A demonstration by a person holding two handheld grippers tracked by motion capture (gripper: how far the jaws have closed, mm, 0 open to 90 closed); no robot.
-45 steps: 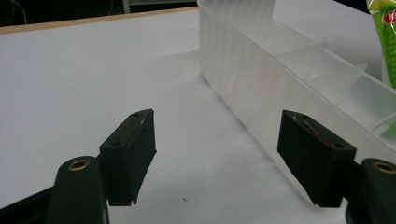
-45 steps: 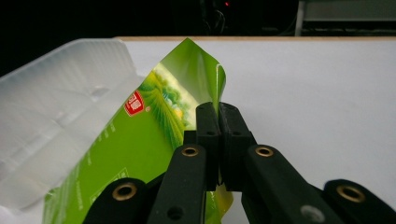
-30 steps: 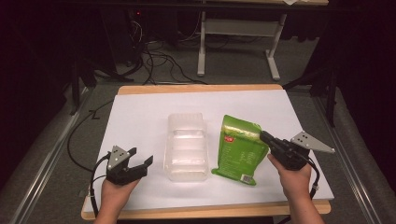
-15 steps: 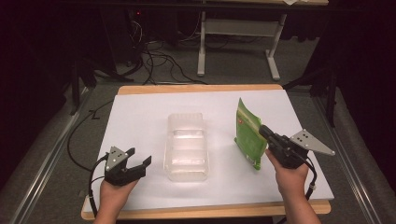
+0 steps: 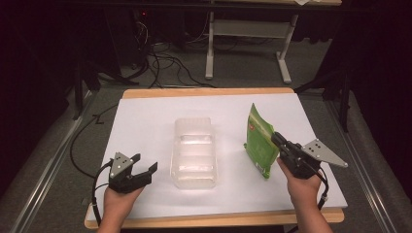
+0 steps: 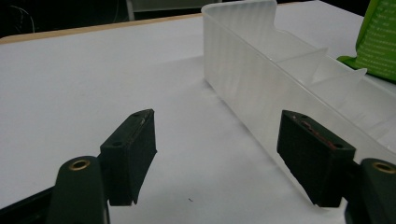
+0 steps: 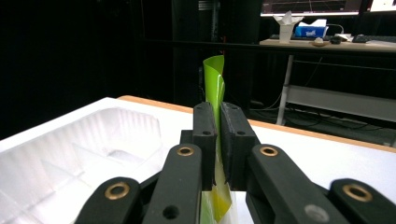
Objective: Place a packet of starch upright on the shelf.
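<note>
Between the two claws on the white table (image 5: 145, 121) lies a clear plastic tray (image 5: 193, 154), just right of the left gripper (image 5: 145, 171), whose jaws stand spread with nothing between them. Left of the tray's far side, the right gripper (image 5: 277, 140) is clenched on a green pouch (image 5: 257, 138), held upright on edge.

Both grippers are black: the left gripper (image 5: 144, 171) and right gripper (image 5: 277, 140) each carry a grey three-cornered plate with small holes, brass-coloured rivets at the links, blocky jaws, and a trailing black cable.
</note>
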